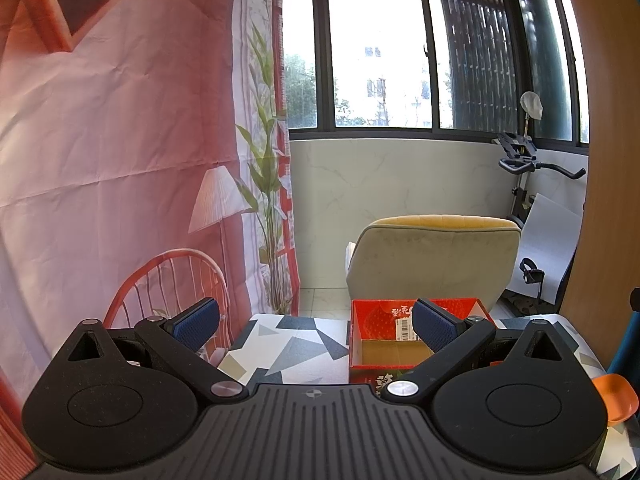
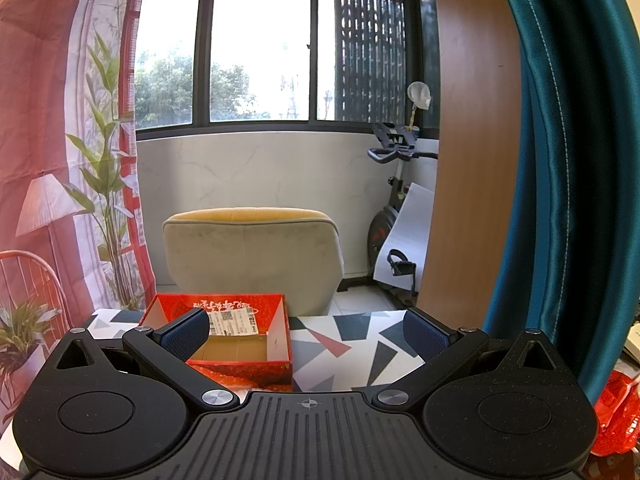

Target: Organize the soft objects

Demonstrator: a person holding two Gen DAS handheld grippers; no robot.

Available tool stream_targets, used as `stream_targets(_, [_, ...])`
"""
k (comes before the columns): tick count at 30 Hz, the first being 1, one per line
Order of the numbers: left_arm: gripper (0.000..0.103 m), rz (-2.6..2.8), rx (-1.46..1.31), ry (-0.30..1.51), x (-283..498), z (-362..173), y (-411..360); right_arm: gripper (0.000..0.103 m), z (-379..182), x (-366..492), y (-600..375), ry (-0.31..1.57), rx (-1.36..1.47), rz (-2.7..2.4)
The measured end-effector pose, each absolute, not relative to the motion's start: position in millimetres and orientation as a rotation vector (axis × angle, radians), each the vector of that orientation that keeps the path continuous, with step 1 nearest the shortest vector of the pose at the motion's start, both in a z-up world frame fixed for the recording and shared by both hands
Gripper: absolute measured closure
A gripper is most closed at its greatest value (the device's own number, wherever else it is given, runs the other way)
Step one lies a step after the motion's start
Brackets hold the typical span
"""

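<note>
An open red cardboard box (image 1: 370,354) (image 2: 276,344) with a bare brown bottom and a white label on its far wall stands at the far edge of the table (image 1: 296,344) (image 2: 352,344), which has a geometric-patterned cloth. My left gripper (image 1: 316,326) is open above the table, its right finger in front of the box. My right gripper (image 2: 306,332) is open too, with its left finger over the box's near left corner. Neither holds anything. An orange object (image 1: 616,398) shows at the right edge of the left wrist view, a red crinkly one (image 2: 616,412) low right in the right wrist view.
A beige and yellow armchair (image 1: 432,256) (image 2: 252,256) stands just behind the table. A printed pink backdrop (image 1: 120,140) hangs on the left. On the right are a wooden panel (image 2: 468,140), a teal curtain (image 2: 560,160) and an exercise bike (image 1: 520,168).
</note>
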State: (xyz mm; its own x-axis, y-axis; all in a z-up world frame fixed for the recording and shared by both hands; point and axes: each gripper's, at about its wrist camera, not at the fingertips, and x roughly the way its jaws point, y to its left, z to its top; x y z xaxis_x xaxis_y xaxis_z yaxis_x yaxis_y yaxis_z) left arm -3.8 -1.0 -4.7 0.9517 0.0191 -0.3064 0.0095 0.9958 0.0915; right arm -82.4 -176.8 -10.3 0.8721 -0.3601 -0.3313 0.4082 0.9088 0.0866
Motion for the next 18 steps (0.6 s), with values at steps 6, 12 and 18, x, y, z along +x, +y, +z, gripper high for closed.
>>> stream_targets(6, [0.0, 0.004, 0.093, 0.313, -3.9, -4.4, -0.7, 0.0, -10.2, -82.2, -176.8, 0.316, 0.155, -0.403])
stream_targets(12, [0.0, 0.006, 0.086, 0.317, -2.9, -3.2, 0.2, 0.0, -10.4, -82.2, -176.9, 0.315, 0.158, -0.401])
stream_targets(18, [0.0, -0.007, 0.095, 0.321, 1.8, -11.0, -1.5, 0.0, -11.9, -83.8, -180.7, 0.293, 0.183, -0.363])
